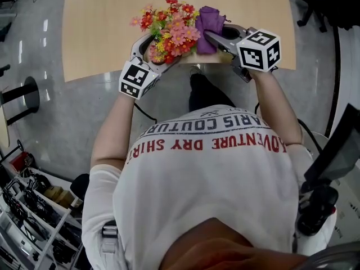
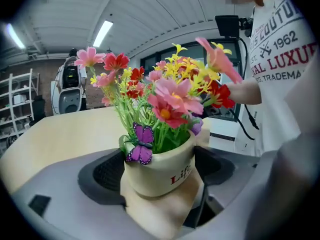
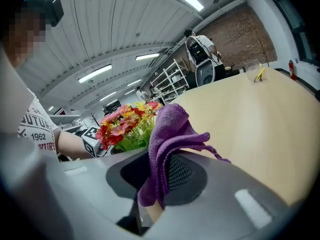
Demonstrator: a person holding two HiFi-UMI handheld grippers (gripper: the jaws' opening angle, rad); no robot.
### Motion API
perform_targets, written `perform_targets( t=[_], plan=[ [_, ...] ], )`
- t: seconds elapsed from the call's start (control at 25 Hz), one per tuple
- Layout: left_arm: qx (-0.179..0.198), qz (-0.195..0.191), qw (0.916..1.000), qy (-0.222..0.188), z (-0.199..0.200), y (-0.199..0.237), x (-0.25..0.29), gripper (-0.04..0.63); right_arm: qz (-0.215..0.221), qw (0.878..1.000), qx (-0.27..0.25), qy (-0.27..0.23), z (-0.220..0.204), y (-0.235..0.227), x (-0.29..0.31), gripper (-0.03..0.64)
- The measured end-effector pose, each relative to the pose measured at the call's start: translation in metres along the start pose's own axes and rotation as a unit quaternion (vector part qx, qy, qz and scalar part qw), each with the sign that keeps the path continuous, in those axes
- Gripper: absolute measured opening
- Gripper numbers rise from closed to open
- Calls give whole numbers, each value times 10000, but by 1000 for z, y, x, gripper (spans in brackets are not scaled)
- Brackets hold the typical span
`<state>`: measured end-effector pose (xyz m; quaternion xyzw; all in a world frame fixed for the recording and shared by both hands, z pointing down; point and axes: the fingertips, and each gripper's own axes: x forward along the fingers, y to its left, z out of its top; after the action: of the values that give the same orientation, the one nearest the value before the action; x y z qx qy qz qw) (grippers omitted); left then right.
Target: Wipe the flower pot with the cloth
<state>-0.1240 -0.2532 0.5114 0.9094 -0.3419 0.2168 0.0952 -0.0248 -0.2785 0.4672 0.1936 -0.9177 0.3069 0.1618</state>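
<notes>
The left gripper [image 1: 157, 49] has its two jaws set wide and pressed against opposite sides of the flower pot [image 2: 162, 166], which sits over the near edge of the table [image 1: 101, 21], close in front of the person; whether its foot rests on the wood I cannot tell. The right gripper [image 3: 162, 171] has its jaws nipped on a fold of the purple cloth [image 3: 167, 134], the loose end standing up just beside the flowers [image 2: 165, 94].

The pot looks like glazed pottery; I'd reckon it smooth, a bit slippery and breakable, and top-heavy with that bunch; best held low on its walls, as it is, never by the stems. The cloth looks soft and limp; a bunched fold gives the firmest hold for rubbing.

Count: one pot, one cloth, one butterfly [image 2: 141, 144] on the rim, one table, two grippers; the blooms are too crowded to number.
</notes>
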Motion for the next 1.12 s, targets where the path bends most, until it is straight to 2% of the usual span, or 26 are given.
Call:
perform_targets(
  t=[0.16, 0.52, 0.64, 0.76, 0.84, 1.0, 1.12],
  plan=[
    [155, -288, 9994, 110, 0, 1, 5, 442, 195, 9997, -7, 140, 3, -3, 15, 44],
    [153, -329, 9993, 64, -2, 2, 5, 442, 323, 9983, -50, 478, -2, -7, 41, 44],
    [156, -326, 9993, 43, -2, 2, 4, 442, 61, 9982, -67, 589, -8, -18, 46, 43],
    [168, -334, 9993, 36, 0, 2, 5, 442, -316, 9943, -219, 999, -25, -33, 52, 43],
    [173, -346, 9992, 32, 0, 2, 5, 442, -416, 9925, -248, 1119, -32, -37, 54, 43],
    [240, -309, 9992, 64, 1, 1, 4, 442, -478, 9949, -190, 867, -30, -36, 47, 44],
    [384, -109, 9991, 132, 1, 2, 1, 442, -520, 9967, -127, 615, -27, -32, 36, 44]
  ],
)
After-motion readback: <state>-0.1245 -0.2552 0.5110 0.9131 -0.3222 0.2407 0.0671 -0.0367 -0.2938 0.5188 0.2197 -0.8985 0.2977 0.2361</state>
